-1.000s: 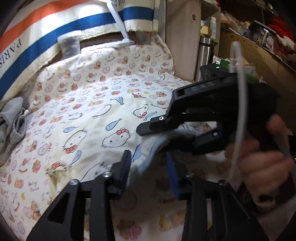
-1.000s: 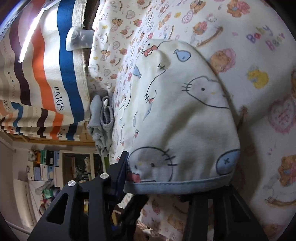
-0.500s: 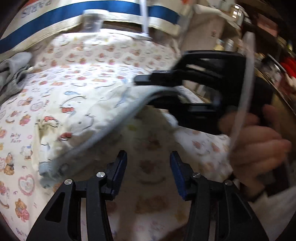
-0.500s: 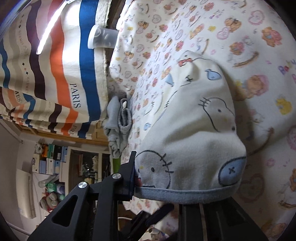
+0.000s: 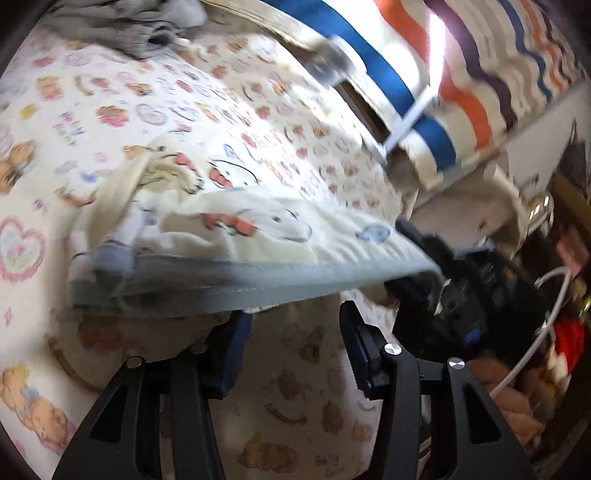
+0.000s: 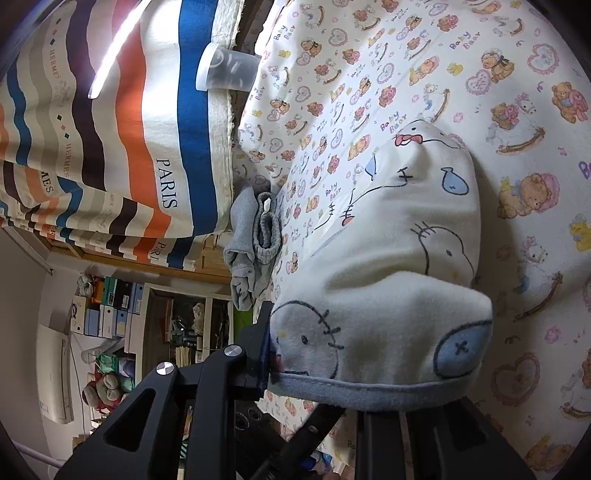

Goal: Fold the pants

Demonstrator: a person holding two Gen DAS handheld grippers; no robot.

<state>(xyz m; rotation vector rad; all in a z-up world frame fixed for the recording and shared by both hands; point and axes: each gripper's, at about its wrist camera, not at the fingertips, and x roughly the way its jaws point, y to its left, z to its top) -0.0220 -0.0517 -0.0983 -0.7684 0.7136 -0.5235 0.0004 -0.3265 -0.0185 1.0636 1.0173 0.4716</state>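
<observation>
The cream pants (image 5: 258,221) with cat drawings and a grey-blue hem band lie on the bear-print sheet (image 5: 295,387). One hem end is lifted off the sheet. My right gripper (image 5: 417,254) is shut on that lifted hem corner at the right of the left wrist view. In the right wrist view the pants (image 6: 388,258) drape over my right gripper (image 6: 354,391). One finger (image 6: 258,354) shows and the cloth hides the other. My left gripper (image 5: 291,332) is open just below the raised hem band, with nothing between its fingers.
A grey garment (image 6: 255,236) lies bunched at the sheet's edge and also shows in the left wrist view (image 5: 129,26). A striped blanket (image 6: 129,129) hangs behind it, with a clear plastic cup (image 6: 225,70) against it. Cluttered shelves (image 6: 110,314) stand beyond the bed.
The hem has come out from between my left fingers. My left gripper has rolled and dropped under the hem. My right gripper has tightened on the hem and lifted it.
</observation>
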